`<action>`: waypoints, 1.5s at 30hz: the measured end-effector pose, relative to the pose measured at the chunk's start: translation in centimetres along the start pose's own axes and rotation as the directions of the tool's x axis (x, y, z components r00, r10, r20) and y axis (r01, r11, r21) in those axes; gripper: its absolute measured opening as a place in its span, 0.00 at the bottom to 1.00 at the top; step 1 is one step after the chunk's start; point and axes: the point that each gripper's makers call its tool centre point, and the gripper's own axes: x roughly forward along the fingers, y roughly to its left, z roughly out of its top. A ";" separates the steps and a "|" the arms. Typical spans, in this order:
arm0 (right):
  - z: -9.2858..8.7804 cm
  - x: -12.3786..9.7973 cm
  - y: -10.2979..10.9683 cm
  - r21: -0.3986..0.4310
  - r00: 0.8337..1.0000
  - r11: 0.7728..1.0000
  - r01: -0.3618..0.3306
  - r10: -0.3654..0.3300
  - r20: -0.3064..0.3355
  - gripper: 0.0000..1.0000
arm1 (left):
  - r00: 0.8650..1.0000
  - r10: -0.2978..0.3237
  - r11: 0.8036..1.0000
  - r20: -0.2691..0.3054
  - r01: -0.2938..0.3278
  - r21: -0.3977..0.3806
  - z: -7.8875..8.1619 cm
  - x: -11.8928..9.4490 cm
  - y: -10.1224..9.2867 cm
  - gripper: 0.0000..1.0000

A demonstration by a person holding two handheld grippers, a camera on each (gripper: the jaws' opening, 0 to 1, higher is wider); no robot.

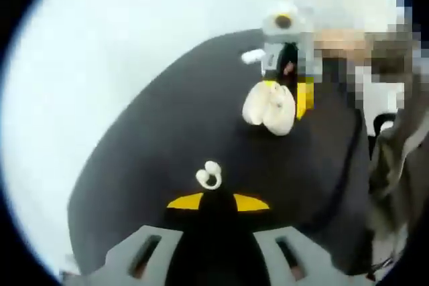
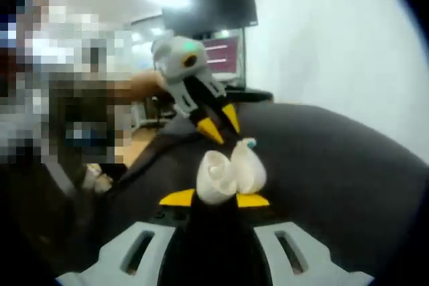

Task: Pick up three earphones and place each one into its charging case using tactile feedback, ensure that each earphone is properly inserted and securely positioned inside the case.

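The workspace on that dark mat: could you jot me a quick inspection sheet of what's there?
Surface: dark mat on a white table.
Job's things: open white case held in the right claw; one white earphone lying on the mat by the left claw tips.
Clutter: nothing seen.
Claws: right shut on the case; left looks open, close to the earphone.
Cables: nothing seen.
Surroundings: dark screen and a lit monitor behind.

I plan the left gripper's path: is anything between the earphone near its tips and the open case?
Nothing visible. The earphone sits just ahead of the left gripper, and only bare dark mat separates it from the open case gripped by the right gripper.
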 end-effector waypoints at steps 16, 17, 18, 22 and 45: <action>0.0 0.0 0.1 -0.005 1.000 1.000 -0.001 0.001 0.001 0.22 | 0.989 -0.023 1.000 0.143 0.021 0.018 0.6 1.8 0.5 0.03; 0.0 0.0 0.2 -0.006 1.000 1.000 -0.001 0.001 0.001 0.22 | 0.990 -0.023 1.000 0.136 0.021 0.019 0.7 1.7 0.4 0.02; 0.0 0.0 0.2 -0.005 1.000 1.000 -0.001 0.001 0.001 0.22 | 0.992 -0.024 1.000 0.121 0.022 0.020 0.6 1.7 0.3 0.02; 0.0 0.0 0.1 -0.008 1.000 1.000 0.000 0.000 0.001 0.22 | 0.994 -0.026 0.999 0.109 0.024 0.025 1.1 1.2 0.2 0.02; 0.0 0.0 0.2 -0.012 1.000 1.000 0.005 -0.005 0.002 0.22 | 0.998 -0.052 0.993 -0.036 0.056 0.103 0.9 -0.8 -2.1 0.06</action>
